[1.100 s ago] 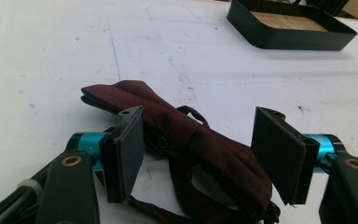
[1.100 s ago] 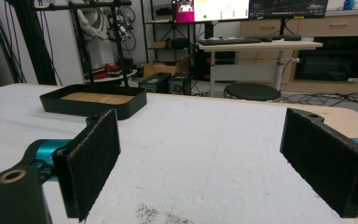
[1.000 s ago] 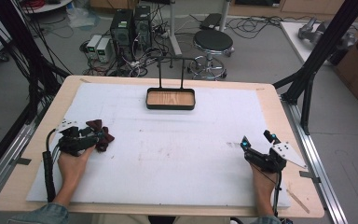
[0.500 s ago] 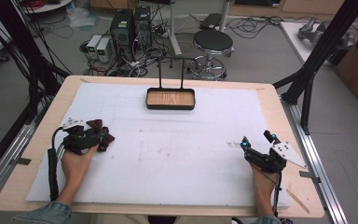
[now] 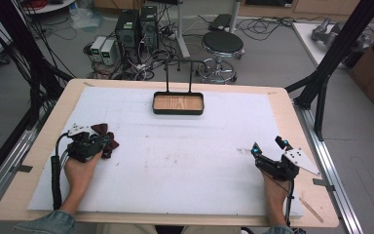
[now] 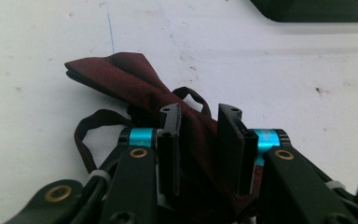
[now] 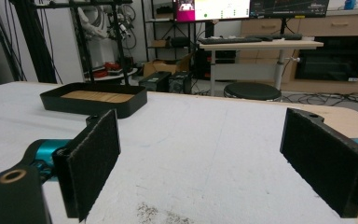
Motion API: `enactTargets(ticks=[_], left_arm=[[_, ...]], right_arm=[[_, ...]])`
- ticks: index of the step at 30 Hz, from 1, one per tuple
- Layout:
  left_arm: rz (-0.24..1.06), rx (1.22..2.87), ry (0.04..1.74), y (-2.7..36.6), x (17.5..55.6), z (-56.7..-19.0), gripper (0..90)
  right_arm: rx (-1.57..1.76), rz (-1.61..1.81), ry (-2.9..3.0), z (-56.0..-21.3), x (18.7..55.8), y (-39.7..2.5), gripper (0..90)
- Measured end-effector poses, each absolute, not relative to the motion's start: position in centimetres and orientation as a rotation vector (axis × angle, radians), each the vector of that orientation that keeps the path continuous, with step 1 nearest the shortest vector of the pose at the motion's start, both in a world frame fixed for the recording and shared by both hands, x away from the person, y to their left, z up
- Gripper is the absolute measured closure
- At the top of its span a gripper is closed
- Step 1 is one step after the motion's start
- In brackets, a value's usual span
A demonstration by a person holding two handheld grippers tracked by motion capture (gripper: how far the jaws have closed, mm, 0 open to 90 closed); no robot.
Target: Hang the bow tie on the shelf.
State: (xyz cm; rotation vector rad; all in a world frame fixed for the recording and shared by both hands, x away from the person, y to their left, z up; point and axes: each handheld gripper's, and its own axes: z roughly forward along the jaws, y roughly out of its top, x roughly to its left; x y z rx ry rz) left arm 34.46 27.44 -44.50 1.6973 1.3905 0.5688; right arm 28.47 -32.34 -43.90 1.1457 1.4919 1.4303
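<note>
Straddling the middle of a dark red bow tie (image 6: 135, 79), the left gripper (image 6: 199, 140) has its jaws narrowed to either side of the fabric, with cloth bunched between them; whether they actually pinch it I cannot tell, but it looks placed to take the tie at its centre, where wings and strap (image 6: 86, 135) meet. In the high view the tie (image 5: 108, 139) lies on the white tabletop (image 5: 185, 165), well to the left of and nearer the person than the black tray (image 5: 178, 103), partly under the left gripper (image 5: 88, 145).

The right gripper (image 5: 269, 152) rests low on the tabletop, well apart from the tray on its right and nearer side, jaws spread wide and holding nothing; seemingly parked until needed. Its own view shows the pads (image 7: 95, 158) far apart over bare surface.

The tray (image 7: 93, 100) has a wood-toned floor and nothing in it; a thin black stand (image 5: 180, 73) rises from its far edge. It may be where the tie is meant to go.
</note>
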Motion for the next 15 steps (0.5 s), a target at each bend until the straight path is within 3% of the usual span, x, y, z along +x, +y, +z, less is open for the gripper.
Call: enactTargets(ticks=[6,15], left_arm=[[0.588,1.697,1.368,27.40,34.34,-44.35,78.5],[0.579,1.675,1.260,27.70,33.67,-43.53,79.7]], right_arm=[[1.151,1.429,1.494,-43.92,28.47,-32.36,11.2],[1.152,1.427,1.487,-43.94,28.56,-32.34,11.2]])
